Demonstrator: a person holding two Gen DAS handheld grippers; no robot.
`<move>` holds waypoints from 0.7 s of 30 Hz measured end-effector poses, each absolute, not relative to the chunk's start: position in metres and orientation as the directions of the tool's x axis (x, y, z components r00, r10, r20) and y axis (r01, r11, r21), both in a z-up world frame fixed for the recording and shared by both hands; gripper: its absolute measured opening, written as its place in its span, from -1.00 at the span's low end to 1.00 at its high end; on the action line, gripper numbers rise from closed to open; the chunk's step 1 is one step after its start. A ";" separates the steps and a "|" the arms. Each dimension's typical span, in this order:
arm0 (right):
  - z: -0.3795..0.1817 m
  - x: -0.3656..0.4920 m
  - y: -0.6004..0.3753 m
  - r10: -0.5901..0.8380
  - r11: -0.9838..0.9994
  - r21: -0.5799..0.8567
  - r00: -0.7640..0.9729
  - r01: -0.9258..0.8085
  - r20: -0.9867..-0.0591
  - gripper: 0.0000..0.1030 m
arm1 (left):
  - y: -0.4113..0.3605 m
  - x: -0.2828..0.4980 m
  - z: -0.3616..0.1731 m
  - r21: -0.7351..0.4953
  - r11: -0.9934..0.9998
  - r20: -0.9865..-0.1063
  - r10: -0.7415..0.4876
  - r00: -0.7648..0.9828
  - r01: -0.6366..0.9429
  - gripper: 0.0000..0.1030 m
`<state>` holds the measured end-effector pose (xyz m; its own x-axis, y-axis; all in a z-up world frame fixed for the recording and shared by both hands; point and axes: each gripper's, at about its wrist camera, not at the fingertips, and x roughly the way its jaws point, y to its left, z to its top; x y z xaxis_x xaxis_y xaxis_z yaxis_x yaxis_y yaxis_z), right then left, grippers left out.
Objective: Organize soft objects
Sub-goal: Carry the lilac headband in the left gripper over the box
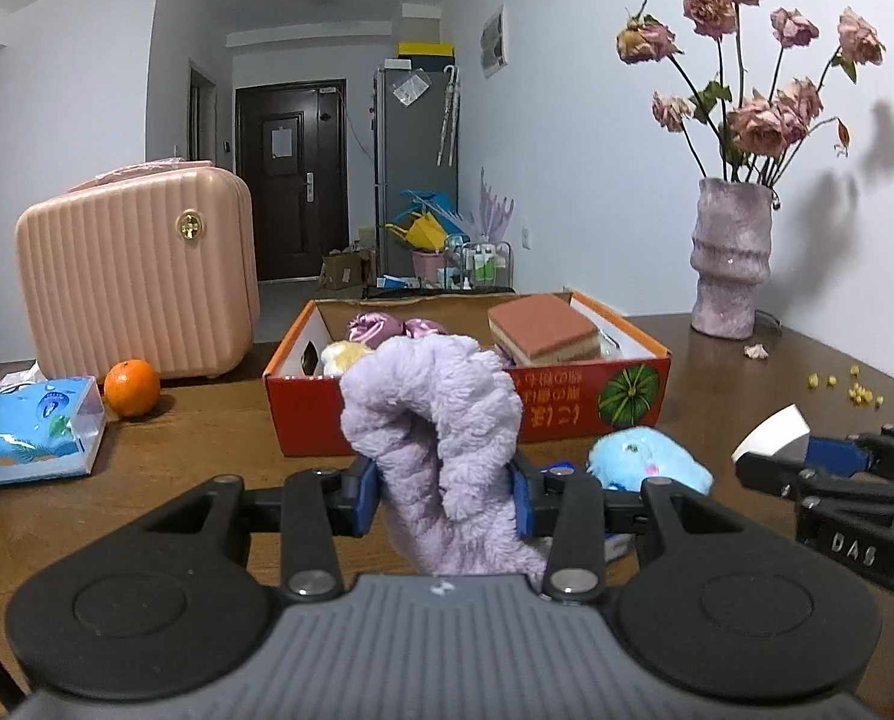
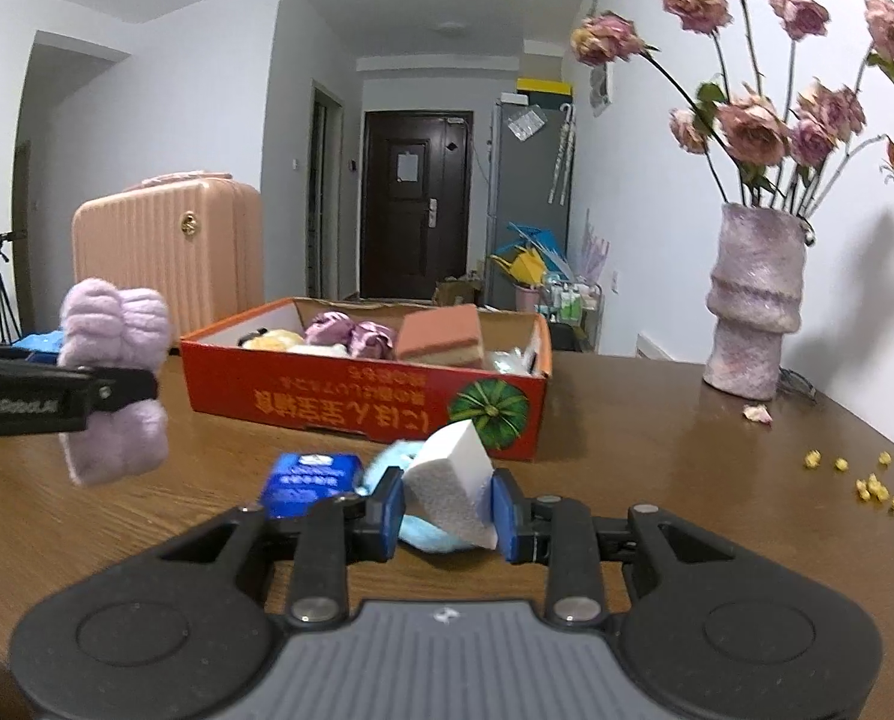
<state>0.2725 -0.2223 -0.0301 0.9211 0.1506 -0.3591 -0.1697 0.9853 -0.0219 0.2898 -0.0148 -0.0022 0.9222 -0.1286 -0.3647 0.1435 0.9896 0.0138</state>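
Note:
My left gripper (image 1: pixel 447 495) is shut on a fluffy lilac scrunchie (image 1: pixel 441 420) and holds it above the table, in front of the red cardboard box (image 1: pixel 567 408). In the right wrist view the scrunchie (image 2: pixel 117 384) hangs at the left. My right gripper (image 2: pixel 447 507) is shut on a white sponge block (image 2: pixel 453 480), just above a light blue plush toy (image 2: pixel 423 531). The box (image 2: pixel 327 408) holds purple satin scrunchies (image 2: pixel 351 330), a yellow plush (image 2: pixel 273 339) and an orange layered sponge (image 2: pixel 441 336). The blue plush (image 1: pixel 645 462) lies by the box front.
A pink ribbed case (image 1: pixel 135 276), an orange (image 1: pixel 132 387) and a tissue pack (image 1: pixel 33 429) sit at the left. A vase of dried roses (image 2: pixel 753 318) stands at the right, with petals and yellow crumbs (image 2: pixel 867 483) nearby. A small blue packet (image 2: pixel 312 480) lies before the box.

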 end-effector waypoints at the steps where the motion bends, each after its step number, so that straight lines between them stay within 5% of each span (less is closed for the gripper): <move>1: -0.029 0.274 -0.220 0.154 0.985 -0.022 0.922 -0.174 -0.356 -0.41 | -0.014 0.291 -0.001 0.011 0.990 -0.363 -0.129 0.923 0.143 -0.20; 21: -0.009 0.330 -0.185 0.188 0.981 0.001 0.940 -0.195 -0.283 -0.40 | 0.002 0.341 0.020 -0.046 0.996 -0.301 -0.082 0.950 0.071 -0.20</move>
